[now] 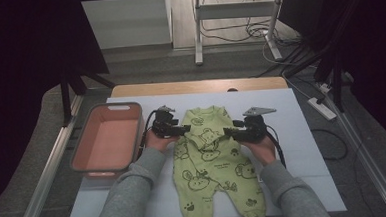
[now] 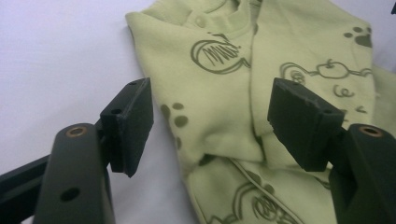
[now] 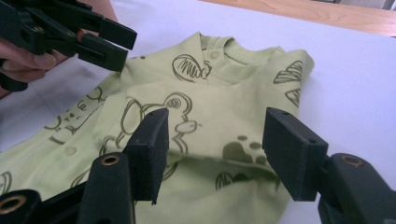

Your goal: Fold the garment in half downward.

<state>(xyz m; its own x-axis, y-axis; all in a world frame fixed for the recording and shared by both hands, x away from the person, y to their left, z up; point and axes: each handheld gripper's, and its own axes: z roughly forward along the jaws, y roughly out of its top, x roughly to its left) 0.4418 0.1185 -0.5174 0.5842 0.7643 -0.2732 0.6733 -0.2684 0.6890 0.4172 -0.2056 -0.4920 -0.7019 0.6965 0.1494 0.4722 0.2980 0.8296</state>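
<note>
At the moment of inspection, a light green cotton baby romper printed with dark green animal figures and paw prints (image 1: 211, 160) lay flat on the white table cover (image 1: 303, 148), at the centre of the high view, its collar toward the top of the frame and its legs reaching the lower edge. Both sleeves appeared folded in over the chest.

The left gripper (image 1: 182, 129) stood at the romper's left shoulder, left of centre in the high view. In the left gripper view its jaws were wide apart, one over bare white cover at the lower left of the frame, the other over the green cloth at the right; nothing lay pressed between the pads.

The right gripper (image 1: 231, 132) stood at the romper's right edge, right of centre in the high view. In the right gripper view (image 3: 212, 154) its jaws were likewise wide, spanning the folded sleeve edge in the lower half of the frame without pinching it. Whether either pad touched the cloth could not be established.

A salmon-pink rectangular plastic basket (image 1: 85, 139) sat at the left of the high view, just beside the left hand (image 1: 158, 142).
</note>
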